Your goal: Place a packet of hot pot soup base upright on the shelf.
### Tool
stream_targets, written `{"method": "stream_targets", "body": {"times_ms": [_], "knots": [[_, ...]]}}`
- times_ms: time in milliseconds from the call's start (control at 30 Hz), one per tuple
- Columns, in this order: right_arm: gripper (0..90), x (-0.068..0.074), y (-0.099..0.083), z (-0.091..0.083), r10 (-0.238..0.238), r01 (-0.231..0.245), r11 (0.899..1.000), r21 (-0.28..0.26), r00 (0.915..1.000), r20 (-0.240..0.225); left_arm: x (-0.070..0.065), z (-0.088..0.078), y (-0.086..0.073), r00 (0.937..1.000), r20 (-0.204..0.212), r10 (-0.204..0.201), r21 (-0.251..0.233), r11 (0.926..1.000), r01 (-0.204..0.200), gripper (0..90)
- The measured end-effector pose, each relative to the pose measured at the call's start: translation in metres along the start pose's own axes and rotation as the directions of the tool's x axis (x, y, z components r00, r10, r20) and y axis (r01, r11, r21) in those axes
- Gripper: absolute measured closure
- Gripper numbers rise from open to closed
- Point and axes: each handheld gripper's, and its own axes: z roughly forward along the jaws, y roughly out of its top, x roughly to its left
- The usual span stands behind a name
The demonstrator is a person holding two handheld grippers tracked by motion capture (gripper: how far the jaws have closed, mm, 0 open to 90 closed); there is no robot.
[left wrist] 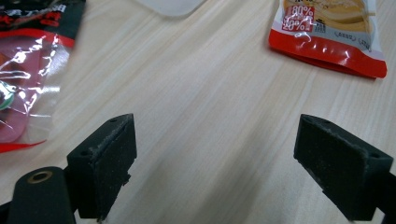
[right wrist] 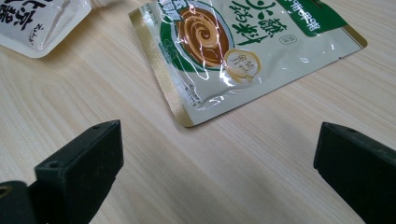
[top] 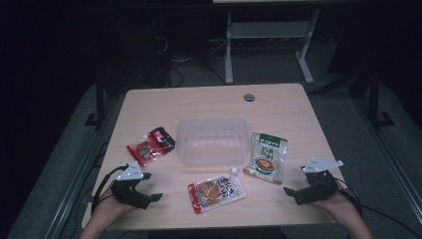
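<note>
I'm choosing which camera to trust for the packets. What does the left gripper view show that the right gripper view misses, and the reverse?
Left gripper view: the red-and-black packet, a corner of the clear plastic container, and the left tongs, open over bare wood.
Right gripper view: the green-and-white sauce packet and the right tongs, also open.
Both: the wooden table and the spouted pouch, seen from opposite ends.

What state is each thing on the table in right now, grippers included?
Clear plastic tub: upright, lid off, empty.
Red and black packet: sealed, flat, left of the tub.
Green and cream packet: sealed, flat, right of the tub.
Spouted pouch: flat, in front of the tub.
Left gripper: open, holding nothing.
Right gripper: open, holding nothing.
</note>
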Motion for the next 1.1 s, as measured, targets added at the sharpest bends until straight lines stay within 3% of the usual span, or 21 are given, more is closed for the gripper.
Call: {"method": "stream_targets", "body": {"times_ms": [367, 533, 833, 1100], "knots": [[1.3, 0.002, 0.001, 0.002, 0.009, -0.010, 1.000, -0.013, 0.9998, -0.016, 0.000, -0.001, 0.002, 0.9999, -0.007, -0.014, 0.019, 0.9997, 0.014, 14.2], [1.3, 0.003, 0.002, 0.003, 0.006, -0.006, 1.000, -0.015, 0.9996, -0.027, 0.004, -0.003, 0.003, 0.9996, -0.010, -0.026, 0.022, 0.9994, 0.026, 19.4], [1.3, 0.006, 0.003, 0.002, 0.010, -0.011, 1.000, -0.020, 0.9996, -0.028, 0.011, -0.012, 0.012, 0.9983, -0.025, -0.053, 0.013, 0.9985, 0.053, 35.6], [1.3, 0.005, 0.000, 0.000, 0.022, -0.022, 1.000, -0.021, 0.9993, -0.031, 0.026, -0.017, 0.023, 0.9949, -0.039, -0.093, -0.005, 0.9957, 0.093, 52.5]]}}
